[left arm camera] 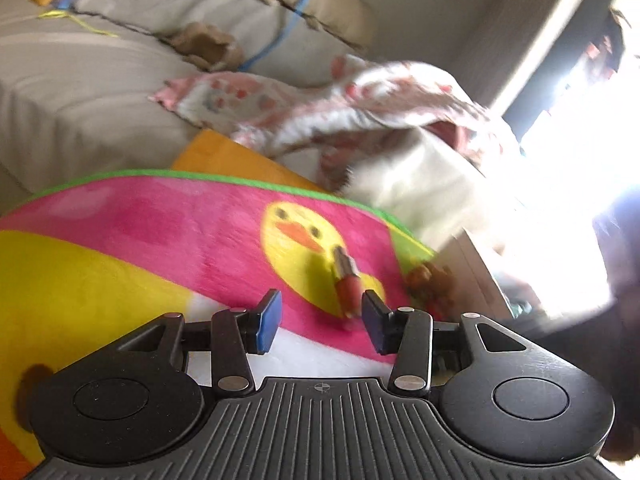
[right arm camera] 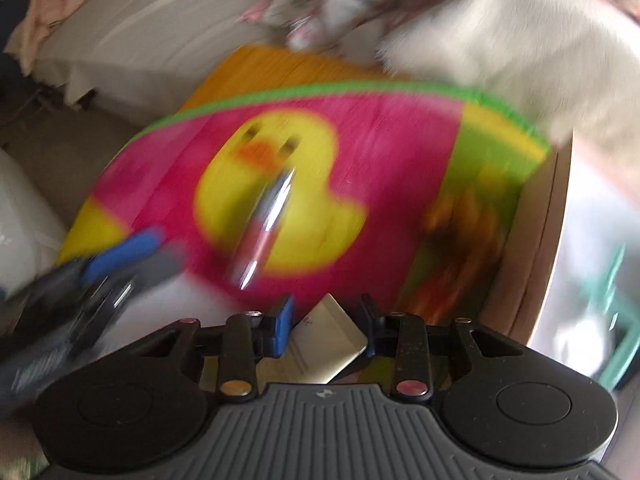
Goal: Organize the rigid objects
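Note:
A lipstick-like tube (left arm camera: 347,280) with a silver cap and red body lies on the pink and yellow duck blanket (left arm camera: 160,232). My left gripper (left arm camera: 320,322) is open just in front of it, the tube close to the right finger. In the right wrist view the tube (right arm camera: 264,224) is blurred, lying on the duck picture. My right gripper (right arm camera: 324,326) holds a small cream box (right arm camera: 324,344) between its fingers. The left gripper (right arm camera: 120,260) shows blurred at the left.
A small brown figure (left arm camera: 432,280) lies on the blanket's right part, and shows blurred in the right wrist view (right arm camera: 452,216). A floral cloth (left arm camera: 320,108) and grey sofa cushions (left arm camera: 80,92) lie behind. A round table edge (right arm camera: 548,220) is at the right.

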A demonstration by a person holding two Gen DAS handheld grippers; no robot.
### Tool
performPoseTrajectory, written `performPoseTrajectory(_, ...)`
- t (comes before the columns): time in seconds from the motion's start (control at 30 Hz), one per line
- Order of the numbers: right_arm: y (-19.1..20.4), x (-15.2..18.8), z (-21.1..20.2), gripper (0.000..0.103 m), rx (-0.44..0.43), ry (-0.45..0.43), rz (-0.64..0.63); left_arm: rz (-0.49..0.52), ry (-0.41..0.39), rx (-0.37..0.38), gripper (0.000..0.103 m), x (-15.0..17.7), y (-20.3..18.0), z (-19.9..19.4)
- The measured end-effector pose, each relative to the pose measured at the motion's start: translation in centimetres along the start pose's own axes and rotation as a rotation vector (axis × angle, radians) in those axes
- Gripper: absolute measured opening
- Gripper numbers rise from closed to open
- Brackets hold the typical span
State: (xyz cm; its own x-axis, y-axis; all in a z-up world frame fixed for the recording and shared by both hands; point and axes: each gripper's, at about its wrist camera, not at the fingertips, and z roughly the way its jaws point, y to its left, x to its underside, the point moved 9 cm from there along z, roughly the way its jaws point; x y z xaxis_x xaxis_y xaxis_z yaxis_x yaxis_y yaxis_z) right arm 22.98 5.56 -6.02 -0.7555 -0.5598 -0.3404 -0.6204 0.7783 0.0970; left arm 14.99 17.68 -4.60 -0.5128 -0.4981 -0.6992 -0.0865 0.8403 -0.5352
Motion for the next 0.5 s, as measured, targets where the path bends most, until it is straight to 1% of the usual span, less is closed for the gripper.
performPoseTrajectory(0.1,1.0,4.0,-1.6,0.033,-0.044,-0.018,-0.037,0.046,0.02,0.032,0.048,0.6,-1.3,0.5)
performPoseTrajectory(0.17,1.7,6.6,-2.3,0.034,-0.054,-0.037,-0.063,0.08,0.018,0.051,0.048,0.9,-2.2,0.5)
performPoseTrajectory(0.2,1.8,7.8,-2.9,0.038,-0.051,-0.051,-0.086,0.099,0.013,0.064,0.048,0.9,-2.8,0.4)
performPoseTrajectory(0.23,1.8,8.8,-4.0,0.045,-0.037,-0.074,-0.107,0.119,0.011,0.078,0.048,0.8,-3.5,0.4)
performPoseTrajectory(0.27,1.6,9.6,-5.1,0.051,-0.022,-0.119,-0.123,0.143,0.014,0.095,0.048,0.7,-4.3,0.4)
performPoseTrajectory(0.3,1.3,10.4,-6.6,0.054,-0.004,-0.177,-0.139,0.171,0.023,0.117,0.048,0.6,-5.3,0.5)
performPoseTrajectory(0.37,0.5,11.9,-9.1,0.069,0.043,-0.304,-0.153,0.247,0.04,0.149,0.048,0.2,-7.6,1.0)
performPoseTrajectory(0.43,-1.1,13.0,-10.6,0.075,0.095,-0.408,-0.132,0.319,0.037,0.161,0.048,-1.0,-10.0,2.1)
performPoseTrajectory(0.5,-2.7,14.2,-11.3,0.075,0.128,-0.466,-0.09,0.322,0.041,0.149,0.048,-2.8,-11.6,4.3)
